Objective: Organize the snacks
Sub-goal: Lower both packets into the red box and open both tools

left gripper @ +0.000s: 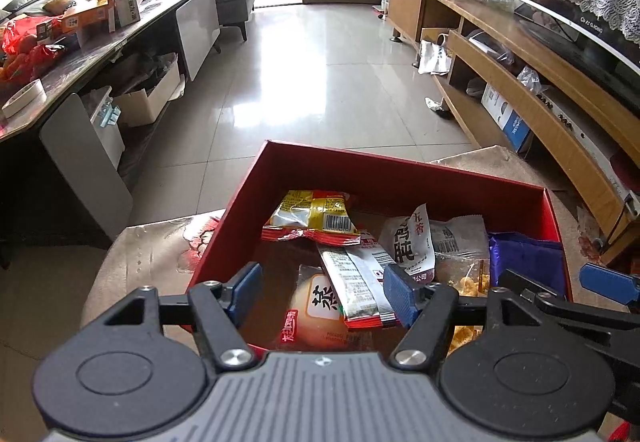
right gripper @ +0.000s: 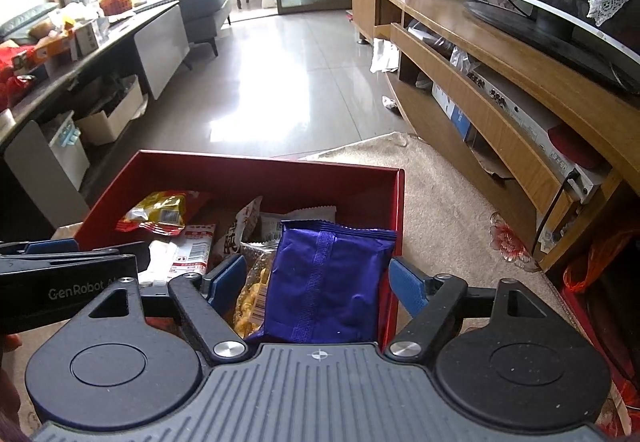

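Note:
A red cardboard box (left gripper: 400, 170) (right gripper: 260, 160) holds several snack packets. My left gripper (left gripper: 324, 292) hangs open over its near side. A bun pack (left gripper: 316, 302) and a red and silver strip packet (left gripper: 356, 282) lie below, between the pads, and neither is squeezed. A yellow packet (left gripper: 312, 212) and a white packet with black characters (left gripper: 412, 242) lie farther back. My right gripper (right gripper: 318, 282) stands open around a purple packet (right gripper: 328, 282), which rests in the box's right corner beside a bag of yellow crisps (right gripper: 254, 294).
The box sits on a beige cloth-covered surface (right gripper: 440, 202). A long wooden TV cabinet (right gripper: 500, 82) runs along the right, and a cluttered low table (left gripper: 80, 54) along the left. Tiled floor (left gripper: 320, 62) lies beyond. An orange plastic bag (right gripper: 600, 262) is at the right.

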Demonstrator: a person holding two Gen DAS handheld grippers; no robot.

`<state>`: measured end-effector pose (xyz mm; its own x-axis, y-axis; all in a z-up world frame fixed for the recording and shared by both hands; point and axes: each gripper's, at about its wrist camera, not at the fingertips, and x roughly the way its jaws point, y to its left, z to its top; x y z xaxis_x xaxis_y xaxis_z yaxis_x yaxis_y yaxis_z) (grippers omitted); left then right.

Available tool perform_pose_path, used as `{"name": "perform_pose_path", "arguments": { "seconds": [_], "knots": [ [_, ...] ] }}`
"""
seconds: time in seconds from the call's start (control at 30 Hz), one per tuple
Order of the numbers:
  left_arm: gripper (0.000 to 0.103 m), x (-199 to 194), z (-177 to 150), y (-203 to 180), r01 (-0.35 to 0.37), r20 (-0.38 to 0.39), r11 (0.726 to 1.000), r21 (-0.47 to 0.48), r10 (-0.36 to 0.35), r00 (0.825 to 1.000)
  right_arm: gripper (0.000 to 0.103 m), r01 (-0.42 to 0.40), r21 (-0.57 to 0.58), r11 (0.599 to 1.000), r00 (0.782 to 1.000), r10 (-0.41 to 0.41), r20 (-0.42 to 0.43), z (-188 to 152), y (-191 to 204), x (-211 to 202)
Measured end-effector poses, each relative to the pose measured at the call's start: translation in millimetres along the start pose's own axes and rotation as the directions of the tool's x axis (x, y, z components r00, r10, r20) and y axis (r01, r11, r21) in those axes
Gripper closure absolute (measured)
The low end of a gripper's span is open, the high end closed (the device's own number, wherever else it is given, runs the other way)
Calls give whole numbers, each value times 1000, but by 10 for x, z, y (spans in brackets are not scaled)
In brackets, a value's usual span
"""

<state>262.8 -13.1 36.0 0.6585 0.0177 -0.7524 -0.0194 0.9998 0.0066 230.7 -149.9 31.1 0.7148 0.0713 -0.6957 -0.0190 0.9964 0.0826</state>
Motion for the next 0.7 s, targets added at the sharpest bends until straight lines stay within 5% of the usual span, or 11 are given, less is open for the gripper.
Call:
{"name": "perform_pose_path", "arguments": {
  "seconds": [0.7],
  "knots": [
    [36, -274, -315, -148, 104, -31, 992, 70, -102, 994, 18, 62, -10, 998, 998, -62, -15, -197, -218, -274]
  ]
}}
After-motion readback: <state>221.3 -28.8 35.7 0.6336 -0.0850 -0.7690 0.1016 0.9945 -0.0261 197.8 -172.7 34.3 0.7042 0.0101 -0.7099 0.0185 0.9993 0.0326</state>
